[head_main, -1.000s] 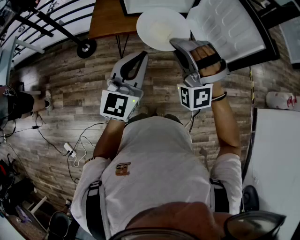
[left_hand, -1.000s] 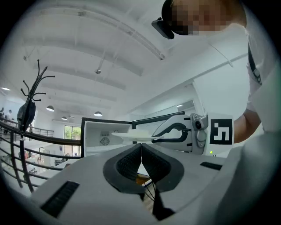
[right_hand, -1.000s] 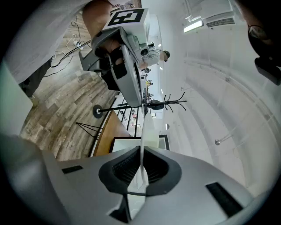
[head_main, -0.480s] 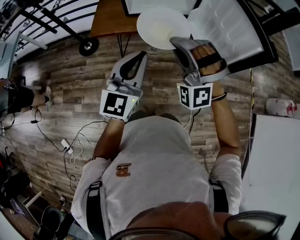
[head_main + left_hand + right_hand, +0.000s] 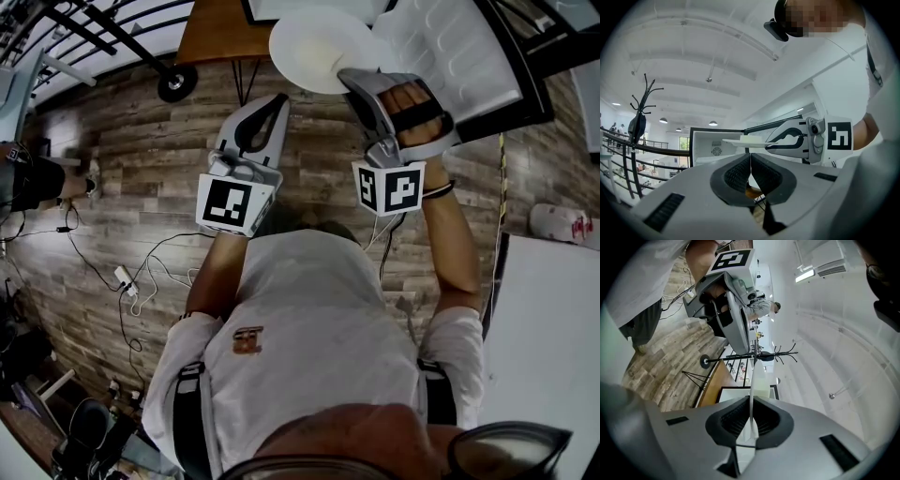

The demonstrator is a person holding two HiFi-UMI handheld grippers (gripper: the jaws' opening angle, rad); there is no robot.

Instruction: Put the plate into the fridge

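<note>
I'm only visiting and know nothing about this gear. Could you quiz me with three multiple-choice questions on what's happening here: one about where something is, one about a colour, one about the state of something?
1. Where is the plate?
A) lying on the floor
B) pinched by its rim in the right gripper
C) resting on the person's lap

2. What colour is the plate?
A) white
B) red
C) black

3. How does the left gripper stand?
A) jaws wide apart
B) shut on the plate
C) jaws together with nothing between them

Answers:
1 B: the right gripper view shows the plate's thin rim clamped between its jaws, held up in front of the open fridge.
2 A: the head view shows a plain white disc.
3 C: the left gripper view shows its two pads meeting, with the plate off to the side in the other gripper.
</note>
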